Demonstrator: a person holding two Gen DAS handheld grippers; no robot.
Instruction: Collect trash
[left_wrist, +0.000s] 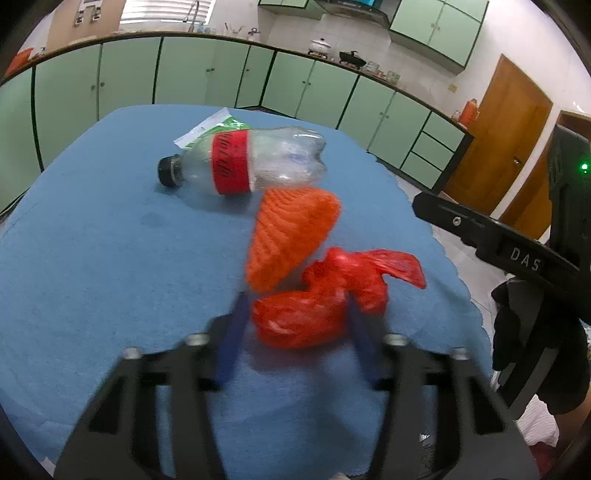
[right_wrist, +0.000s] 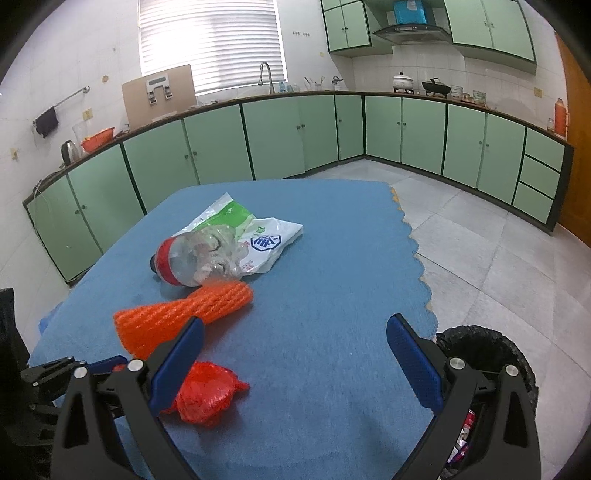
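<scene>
Blue cloth covers the counter (right_wrist: 332, 258), scalloped along its right edge; a faint dark stain shows on the left part in the left wrist view. Beyond it, pale grey floor tiles (right_wrist: 480, 258).

Trash on the cloth, all in the left-centre area:
- Clear bottle (left_wrist: 258, 162) with red label and black cap, crushed, lying on its side, cap to the left.
- Green-and-white wrapper (right_wrist: 258, 232) flat under and behind the bottle, on the far side.
- Orange foam net (left_wrist: 288, 236), ribbed, cone-shaped, just near of the bottle, its far end touching or almost touching it.
- Red bag (left_wrist: 317, 299), crumpled, nearest of all, just beside the net.

Left tool (left_wrist: 295, 317): blue fingers spread part way, one each side of the red bag. Blur hides whether the pads touch it; they do not appear to pinch it.

Right tool (right_wrist: 295, 347): fingers spread wide over bare cloth, nothing between them. Red bag sits just outside its left finger.

Black bin (right_wrist: 491, 354) on the floor at the near right corner of the counter, some rubbish visible inside.

Room: kitchen. Pale green cabinets (right_wrist: 280, 136) with dark trim run along the far wall and round the right corner, more hang above. Window with white blinds (right_wrist: 210, 40), tap below it. Hood (right_wrist: 410, 31) far right, pots on the worktop under it. Wooden door (left_wrist: 502, 140) at right. White tiled walls, a dark cloth hanging from a rail on the left.
</scene>
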